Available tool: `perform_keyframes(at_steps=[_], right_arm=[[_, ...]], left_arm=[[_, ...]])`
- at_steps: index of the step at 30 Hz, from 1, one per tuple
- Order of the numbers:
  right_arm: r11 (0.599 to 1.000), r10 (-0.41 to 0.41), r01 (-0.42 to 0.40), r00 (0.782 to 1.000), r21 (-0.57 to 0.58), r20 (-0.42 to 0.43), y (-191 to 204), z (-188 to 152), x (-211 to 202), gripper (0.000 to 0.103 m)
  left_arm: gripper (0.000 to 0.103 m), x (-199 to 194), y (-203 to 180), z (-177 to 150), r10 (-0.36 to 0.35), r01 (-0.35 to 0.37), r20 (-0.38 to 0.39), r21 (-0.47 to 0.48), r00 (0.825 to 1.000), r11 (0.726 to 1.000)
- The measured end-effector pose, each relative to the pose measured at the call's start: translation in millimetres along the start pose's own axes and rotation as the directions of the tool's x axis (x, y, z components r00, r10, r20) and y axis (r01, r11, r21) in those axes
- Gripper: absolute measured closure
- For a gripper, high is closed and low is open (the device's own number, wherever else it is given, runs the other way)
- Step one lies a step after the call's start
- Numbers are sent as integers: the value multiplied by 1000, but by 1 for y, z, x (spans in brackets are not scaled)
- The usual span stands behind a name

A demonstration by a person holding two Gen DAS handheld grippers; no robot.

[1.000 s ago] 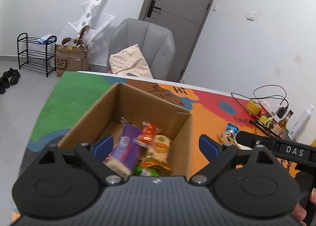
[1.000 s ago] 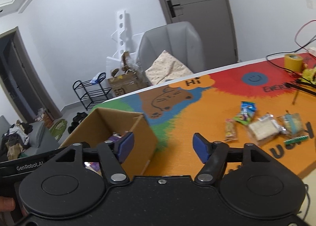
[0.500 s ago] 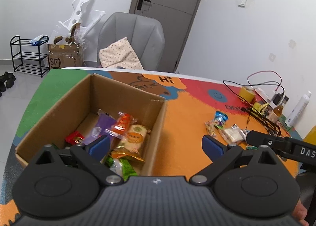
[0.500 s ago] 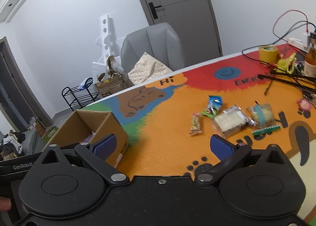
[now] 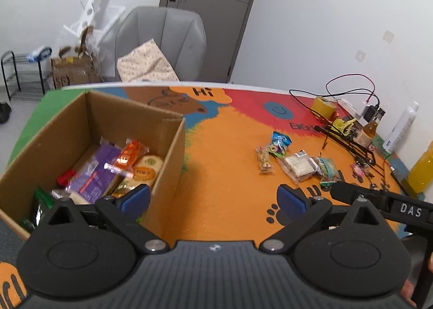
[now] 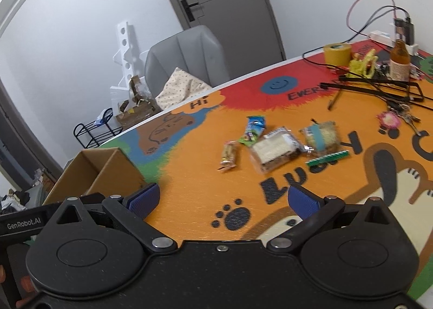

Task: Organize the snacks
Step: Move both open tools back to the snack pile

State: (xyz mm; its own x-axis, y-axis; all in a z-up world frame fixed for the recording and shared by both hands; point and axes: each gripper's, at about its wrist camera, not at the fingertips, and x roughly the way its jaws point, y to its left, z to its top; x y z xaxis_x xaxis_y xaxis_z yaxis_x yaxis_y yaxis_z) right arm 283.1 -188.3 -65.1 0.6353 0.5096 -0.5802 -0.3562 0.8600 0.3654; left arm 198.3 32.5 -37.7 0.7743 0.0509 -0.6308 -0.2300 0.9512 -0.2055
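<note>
Cardboard box [image 5: 173, 152] left on table [image 5: 230, 187]; loose snacks [image 5: 295, 165] right.

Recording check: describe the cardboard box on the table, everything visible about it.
The cardboard box is plain brown corrugated card, open-topped with no flaps showing, standing upright at the table's green and blue end. Inside lie several wrapped snacks, among them a purple packet and an orange one. Neither tool touches it; the left tool hangs open beside its right wall.

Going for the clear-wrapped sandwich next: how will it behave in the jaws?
The sandwich pack looks soft, so it will probably squash under a hard pinch. Its glossy clear film may be slippery. It lies flat against the neighbouring green-banded pack, which a push would likely drag along.
</note>
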Motion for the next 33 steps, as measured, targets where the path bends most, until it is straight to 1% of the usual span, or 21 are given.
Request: perform_keyframes(at_steps=[3, 6, 14, 27, 30, 31, 33], right_arm=[[1000, -12, 12, 1000, 23, 1, -13, 1, -1, 0], [999, -22, 22, 1000, 35, 7, -24, 1, -3, 0], [997, -60, 59, 998, 50, 5, -48, 2, -3, 0], [992, -104, 102, 994, 75, 26, -79, 5, 7, 0], [992, -105, 102, 994, 80, 33, -84, 8, 11, 3], [991, -106, 104, 994, 80, 34, -85, 9, 13, 5], [991, -111, 109, 993, 78, 35, -88, 11, 18, 8]], left_arm=[[4, 4, -9, 2, -36, 36, -17, 3, 999, 999], [4, 9, -19, 3, -38, 38, -17, 21, 999, 999], [4, 28, -38, 2, -79, 80, -43, 26, 996, 996], [6, 60, -59, 3, -122, 122, -37, 24, 992, 992], [7, 69, -63, 5, -127, 128, -35, 27, 991, 991], [7, 72, -65, 6, -128, 129, -30, 28, 991, 991], [11, 79, -67, 7, -129, 129, -26, 28, 991, 991]])
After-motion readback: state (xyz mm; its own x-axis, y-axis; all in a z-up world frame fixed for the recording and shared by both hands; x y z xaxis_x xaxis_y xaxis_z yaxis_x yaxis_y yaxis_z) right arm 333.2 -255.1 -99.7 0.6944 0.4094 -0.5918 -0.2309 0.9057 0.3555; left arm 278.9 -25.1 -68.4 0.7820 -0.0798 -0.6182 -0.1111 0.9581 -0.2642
